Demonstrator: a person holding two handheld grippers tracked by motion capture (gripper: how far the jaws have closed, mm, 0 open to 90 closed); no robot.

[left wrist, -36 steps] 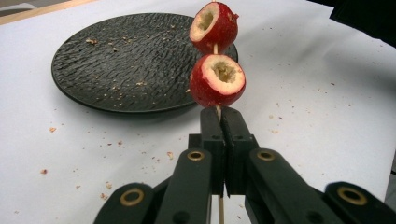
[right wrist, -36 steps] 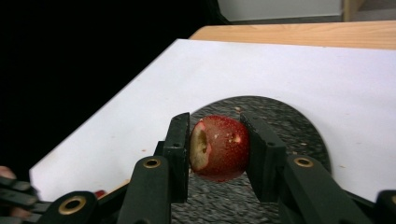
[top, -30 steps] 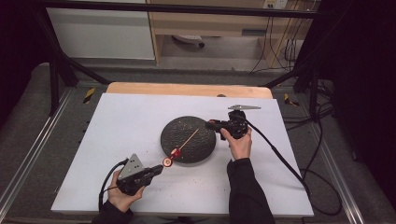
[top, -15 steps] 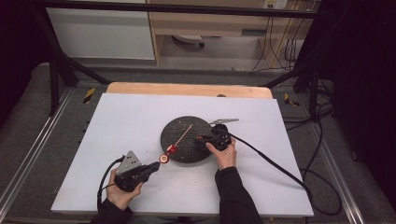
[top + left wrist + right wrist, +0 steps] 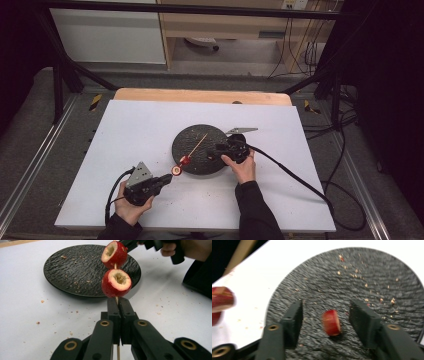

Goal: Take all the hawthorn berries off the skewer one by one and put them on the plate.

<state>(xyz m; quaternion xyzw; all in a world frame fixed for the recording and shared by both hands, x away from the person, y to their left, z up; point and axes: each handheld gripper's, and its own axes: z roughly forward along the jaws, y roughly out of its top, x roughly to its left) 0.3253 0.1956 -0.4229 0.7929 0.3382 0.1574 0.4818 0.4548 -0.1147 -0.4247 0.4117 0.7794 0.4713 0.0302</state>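
1. The left gripper [image 5: 165, 179] pinches a skewer [image 5: 115, 300] tight between its jaws, two red hawthorn fruits [image 5: 116, 283] threaded on it beside the black plate [image 5: 186, 145].
2. The right gripper [image 5: 325, 315] has just been opening; a pulled-off fruit piece [image 5: 331, 322] lies loose on the plate between its spread jaws.
3. I'd say the dropping step is finishing; next calls for gripping the end fruit.

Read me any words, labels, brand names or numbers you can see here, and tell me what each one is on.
No readable text anywhere.
Black plate: textured surface, no marking.
Fruit skewer: no label.
Hand-held grippers: plain black, no brand visible.
Yellow-and-black floor markers: stripes, no words.
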